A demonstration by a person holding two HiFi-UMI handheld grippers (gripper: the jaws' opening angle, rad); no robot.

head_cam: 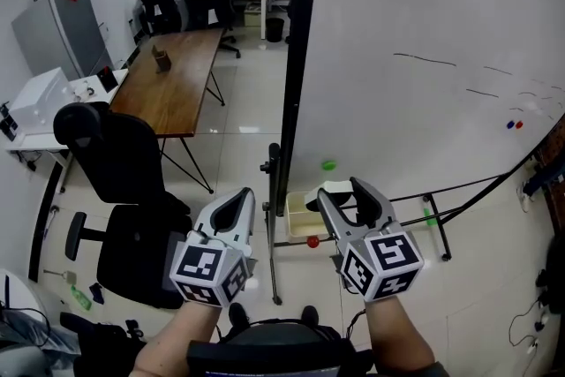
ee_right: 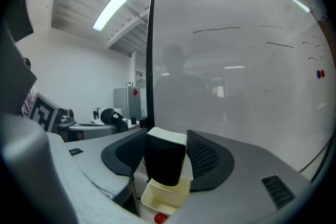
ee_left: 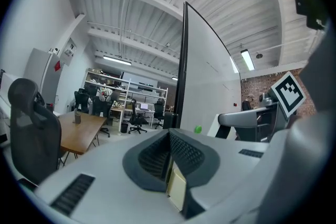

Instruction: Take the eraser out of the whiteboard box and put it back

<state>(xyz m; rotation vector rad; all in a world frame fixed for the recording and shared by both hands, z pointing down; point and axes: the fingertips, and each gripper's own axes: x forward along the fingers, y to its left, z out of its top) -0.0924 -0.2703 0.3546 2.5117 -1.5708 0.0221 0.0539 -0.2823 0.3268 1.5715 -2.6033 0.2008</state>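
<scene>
While the right gripper (ee_right: 167,140) clamps the black-felt, cream-backed block eraser (ee_right: 164,164) between its jaws, the open cream plastic whiteboard box (ee_right: 155,201) sits just below its tips. The left gripper (ee_left: 169,138) hangs to its left, apart from it, jaws pressed together on nothing.
</scene>
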